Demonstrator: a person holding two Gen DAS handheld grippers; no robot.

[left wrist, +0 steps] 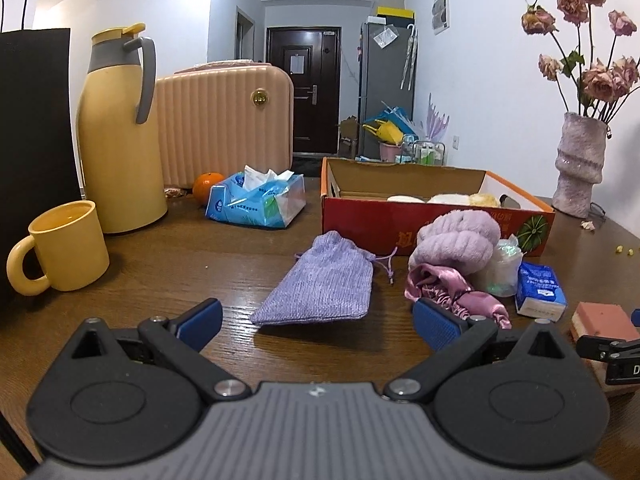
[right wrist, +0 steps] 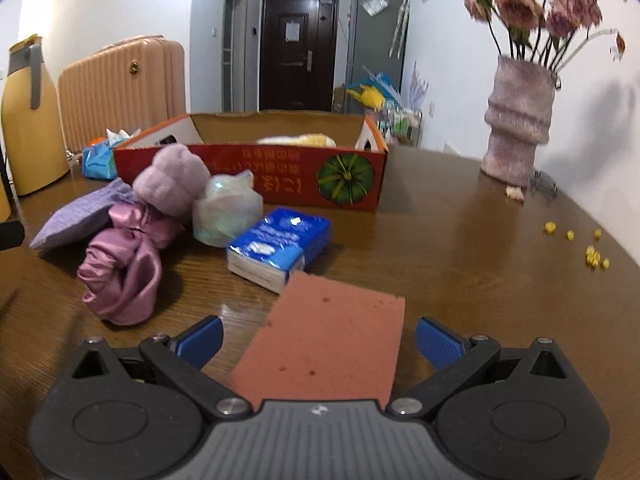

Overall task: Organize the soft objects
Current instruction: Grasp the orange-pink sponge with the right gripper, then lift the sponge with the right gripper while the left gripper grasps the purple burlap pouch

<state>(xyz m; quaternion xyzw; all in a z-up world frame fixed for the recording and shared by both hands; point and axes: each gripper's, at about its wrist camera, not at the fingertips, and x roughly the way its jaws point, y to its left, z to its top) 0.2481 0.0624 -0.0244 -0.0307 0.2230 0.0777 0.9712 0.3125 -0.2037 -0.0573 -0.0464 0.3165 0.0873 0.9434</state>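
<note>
My left gripper point(left wrist: 318, 326) is open and empty, just above the table, with a purple knit pouch point(left wrist: 320, 286) lying right in front of it. Beside the pouch lie a pink satin cloth point(left wrist: 452, 288), a lilac fluffy roll point(left wrist: 456, 238) and a clear-wrapped bundle point(left wrist: 502, 266). My right gripper point(right wrist: 318, 340) is open with a pink sponge point(right wrist: 324, 340) lying between its fingers, not clamped. A blue tissue pack point(right wrist: 280, 248) lies just beyond it. The red cardboard box point(right wrist: 256, 172) holds several pale soft things point(right wrist: 298, 140). The sponge point(left wrist: 602, 316) also shows in the left wrist view.
A yellow mug point(left wrist: 66, 246), yellow thermos point(left wrist: 120, 132), black bag point(left wrist: 34, 128), pink case point(left wrist: 224, 124), orange point(left wrist: 207, 186) and blue tissue bag point(left wrist: 258, 198) stand at the left. A vase of dried flowers point(right wrist: 516, 124) stands at the right, with yellow crumbs point(right wrist: 592, 254) near the table edge.
</note>
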